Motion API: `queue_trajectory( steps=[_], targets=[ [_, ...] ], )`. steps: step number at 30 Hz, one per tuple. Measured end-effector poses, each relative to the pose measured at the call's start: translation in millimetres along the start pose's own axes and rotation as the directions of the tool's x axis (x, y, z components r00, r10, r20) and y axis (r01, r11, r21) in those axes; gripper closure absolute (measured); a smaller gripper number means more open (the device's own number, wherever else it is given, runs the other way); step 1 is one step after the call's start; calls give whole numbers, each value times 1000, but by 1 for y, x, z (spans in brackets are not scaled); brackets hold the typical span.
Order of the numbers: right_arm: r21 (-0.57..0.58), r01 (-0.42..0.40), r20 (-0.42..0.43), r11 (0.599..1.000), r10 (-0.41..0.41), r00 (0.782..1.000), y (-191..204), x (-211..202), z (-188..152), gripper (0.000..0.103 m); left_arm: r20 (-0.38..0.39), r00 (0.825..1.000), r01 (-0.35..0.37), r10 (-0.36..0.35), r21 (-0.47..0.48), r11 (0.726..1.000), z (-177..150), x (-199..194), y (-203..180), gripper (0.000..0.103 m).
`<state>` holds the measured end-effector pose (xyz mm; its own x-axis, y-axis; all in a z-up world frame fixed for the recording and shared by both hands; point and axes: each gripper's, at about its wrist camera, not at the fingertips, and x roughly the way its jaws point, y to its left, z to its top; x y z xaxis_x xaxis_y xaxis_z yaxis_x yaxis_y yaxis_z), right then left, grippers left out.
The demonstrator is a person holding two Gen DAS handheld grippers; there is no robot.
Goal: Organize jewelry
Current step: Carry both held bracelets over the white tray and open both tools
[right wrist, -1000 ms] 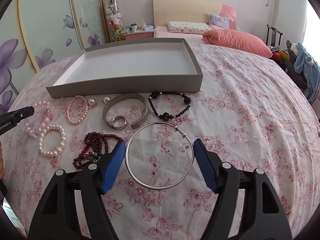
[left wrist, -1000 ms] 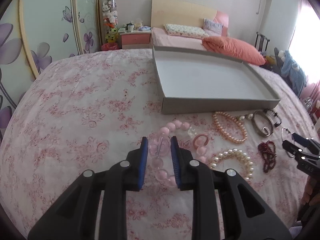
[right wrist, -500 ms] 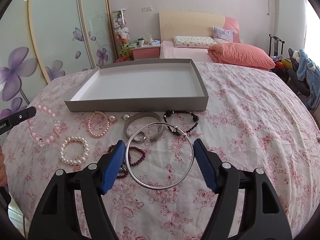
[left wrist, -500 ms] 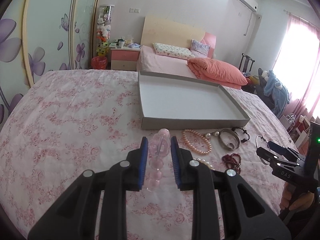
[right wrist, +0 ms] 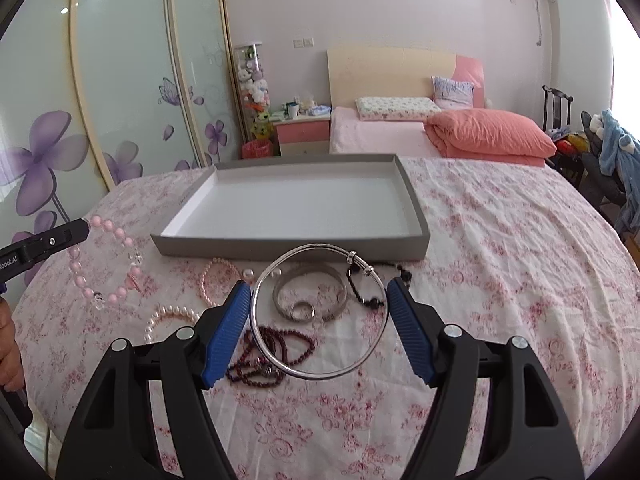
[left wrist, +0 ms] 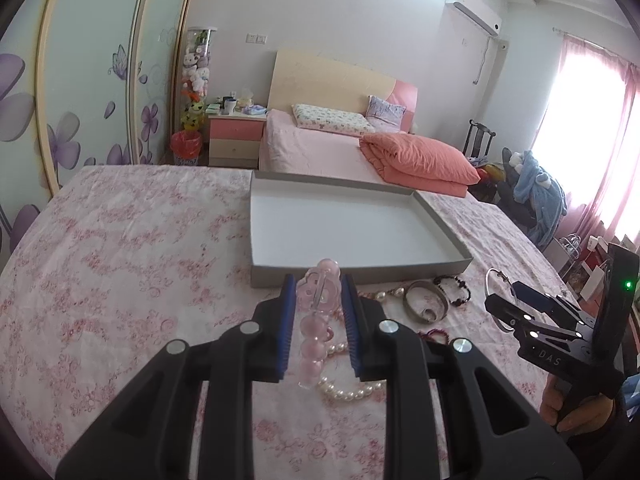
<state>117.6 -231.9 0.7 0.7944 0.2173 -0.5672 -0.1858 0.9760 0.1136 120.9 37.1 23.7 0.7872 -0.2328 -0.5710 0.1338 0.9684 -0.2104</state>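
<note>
The left gripper (left wrist: 318,296) pinched a pink bead bracelet (left wrist: 316,320) between its blue pads, the strand hanging down between the fingers with a flower-shaped bead at the top. In the right wrist view this bracelet (right wrist: 106,264) dangled as an open loop from the gripper's tip at nine o'clock, clear of the bedspread.

The right gripper (right wrist: 320,306) stood spread wide around a thin silver bangle (right wrist: 320,312), each blue pad pressing on the ring's outer edge, so that the bangle was held level above the other jewelry. From the left wrist view the same bangle (left wrist: 494,292) showed at three o'clock, standing up from the black fingers of the right gripper (left wrist: 508,300), with a hand (left wrist: 576,412) below on its handle.

A shallow grey tray (right wrist: 288,246) with a white floor lay on the floral pink bedspread (right wrist: 520,260) at twelve o'clock of both grippers. Just in front of its near wall lay the remaining pieces: a pale pink pearl bracelet (right wrist: 212,280), a wide silver cuff (right wrist: 310,296) with a small ring inside it, a black bead bracelet (right wrist: 360,284), a dark red bead strand (right wrist: 272,356) at six o'clock of the cuff, and a white pearl bracelet (right wrist: 168,318) at eight o'clock.

Beyond stood a bed with an orange duvet (right wrist: 488,136).
</note>
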Motion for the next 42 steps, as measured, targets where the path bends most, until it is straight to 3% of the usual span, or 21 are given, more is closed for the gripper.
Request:
queue_trajectory(
  steps=[9,19,29,37,42],
  targets=[
    [-15,18,112,1000,-16,994,2,7,44,33,54,999,1,-3,29,1000,35,14,-22,80],
    [-23,51,180,998,-46,983,-1,43,84,33,59,998,-38,37,12,999,80,65,-24,80],
    [9,50,12,999,-50,999,-12,125,93,33,-13,998,-63,62,-16,998,93,130,-11,80],
    [18,72,-144,997,-69,987,-14,174,83,33,-85,995,-65,61,-45,997,92,174,2,80],
    [12,85,-171,996,-81,982,-11,180,79,32,-107,992,-66,60,-53,996,87,186,8,79]
  ],
)
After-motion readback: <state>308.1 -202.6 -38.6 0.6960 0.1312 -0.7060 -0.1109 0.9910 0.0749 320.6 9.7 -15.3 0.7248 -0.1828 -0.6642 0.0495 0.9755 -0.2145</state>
